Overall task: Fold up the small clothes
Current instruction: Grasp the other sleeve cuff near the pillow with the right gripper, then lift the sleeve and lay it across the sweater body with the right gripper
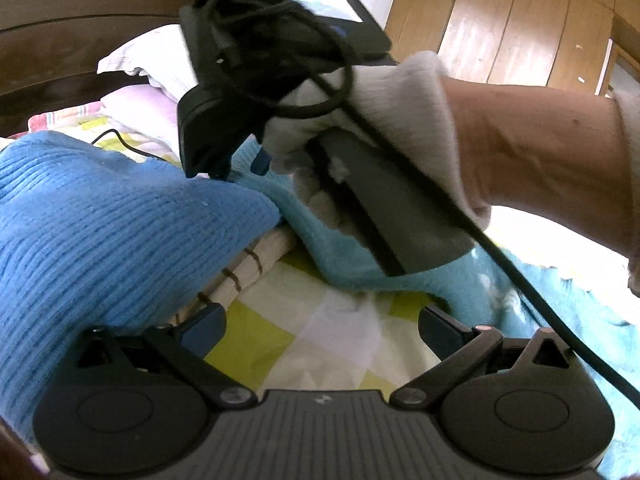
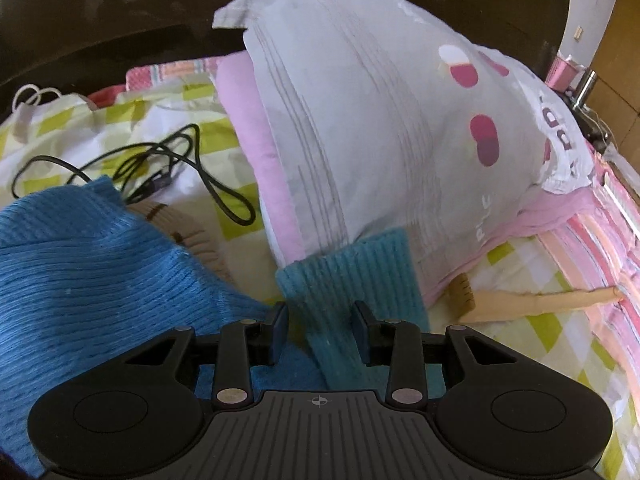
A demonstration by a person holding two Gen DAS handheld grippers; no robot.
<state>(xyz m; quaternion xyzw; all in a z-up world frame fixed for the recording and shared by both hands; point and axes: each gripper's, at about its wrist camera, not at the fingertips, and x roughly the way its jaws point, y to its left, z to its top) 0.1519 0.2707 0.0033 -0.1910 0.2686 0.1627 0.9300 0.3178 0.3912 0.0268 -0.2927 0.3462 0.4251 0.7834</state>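
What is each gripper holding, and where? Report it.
The left gripper is open and holds nothing. The right gripper has a teal sock between its fingers, at mid-length; whether they pinch it cannot be told.

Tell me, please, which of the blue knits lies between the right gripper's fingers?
The lighter teal knit: its ribbed strip runs between the right gripper's open fingers, while the darker blue sweater lies to the left, outside them.

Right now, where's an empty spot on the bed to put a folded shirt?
Bare checked sheet lies between the blue sweater and the teal garment. Another strip lies beside the pillow, past the wooden stick. Near the black cable it's crowded.
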